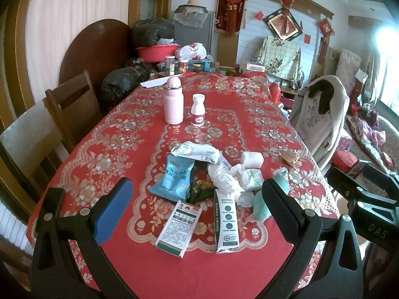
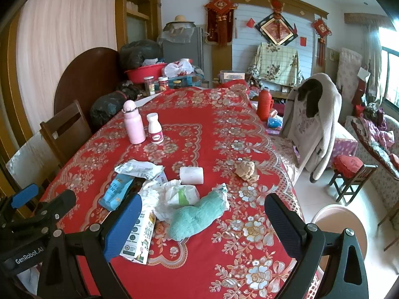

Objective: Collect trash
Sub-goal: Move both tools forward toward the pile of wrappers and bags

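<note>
Lying between both tools' (image 1: 197,211) (image 2: 203,223) wide-spread fingers, untouched: trash pile (image 1: 212,174) on tablecloth (image 1: 124,137).

Glossy patterned tablecloth (image 1: 104,154), crumpled paper tissues (image 1: 225,180), seemingly fluffy green cloth (image 2: 197,215).

Both grippers hang side by side above the near end of the table, pointing forward and tilted slightly down. The left gripper (image 1: 197,211) has its jaws spread wide, a blue pad (image 1: 112,211) on its left finger and a black pad (image 1: 283,211) on its right, with nothing between them. The right gripper (image 2: 203,226) stands just beside it, equally wide apart and holding nothing, with the same blue pad (image 2: 123,226) and black pad (image 2: 283,226). Neither touches anything. Each one's black frame shows at the edge of the other's view.
</note>
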{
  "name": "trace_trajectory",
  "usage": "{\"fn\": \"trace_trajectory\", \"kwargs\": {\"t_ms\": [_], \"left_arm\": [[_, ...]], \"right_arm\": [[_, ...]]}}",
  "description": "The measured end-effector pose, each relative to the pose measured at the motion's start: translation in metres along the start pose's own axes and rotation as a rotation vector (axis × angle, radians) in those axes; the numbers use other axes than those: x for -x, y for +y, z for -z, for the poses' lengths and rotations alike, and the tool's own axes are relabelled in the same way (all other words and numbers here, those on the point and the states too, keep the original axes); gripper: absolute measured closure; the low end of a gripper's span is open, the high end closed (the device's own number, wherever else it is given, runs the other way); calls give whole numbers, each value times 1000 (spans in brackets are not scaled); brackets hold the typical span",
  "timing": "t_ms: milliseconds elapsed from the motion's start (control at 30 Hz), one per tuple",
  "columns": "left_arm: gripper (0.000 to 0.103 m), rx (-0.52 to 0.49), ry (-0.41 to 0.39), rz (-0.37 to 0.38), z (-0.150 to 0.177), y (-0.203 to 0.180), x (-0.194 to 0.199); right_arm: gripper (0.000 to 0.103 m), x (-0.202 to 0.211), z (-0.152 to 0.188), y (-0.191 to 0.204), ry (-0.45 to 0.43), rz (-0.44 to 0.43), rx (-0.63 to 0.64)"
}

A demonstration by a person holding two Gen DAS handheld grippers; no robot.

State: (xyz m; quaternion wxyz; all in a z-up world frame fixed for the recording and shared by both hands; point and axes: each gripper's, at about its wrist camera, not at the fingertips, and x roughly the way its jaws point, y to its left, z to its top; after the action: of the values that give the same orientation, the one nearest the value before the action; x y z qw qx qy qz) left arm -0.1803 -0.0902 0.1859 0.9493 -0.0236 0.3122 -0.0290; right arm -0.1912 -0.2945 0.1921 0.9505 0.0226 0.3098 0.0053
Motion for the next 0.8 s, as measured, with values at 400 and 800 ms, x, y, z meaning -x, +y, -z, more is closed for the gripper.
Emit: {"fn": "trace_trajectory", "kwargs": {"t_ms": [400, 800], "left_arm": [[0, 15, 12, -18, 2, 10, -3], [0, 16, 23, -20, 1, 13, -9]], "right_arm": [[5, -1, 1, 8, 7, 0, 1], [5, -7, 0, 5, 20, -1, -7]]}}
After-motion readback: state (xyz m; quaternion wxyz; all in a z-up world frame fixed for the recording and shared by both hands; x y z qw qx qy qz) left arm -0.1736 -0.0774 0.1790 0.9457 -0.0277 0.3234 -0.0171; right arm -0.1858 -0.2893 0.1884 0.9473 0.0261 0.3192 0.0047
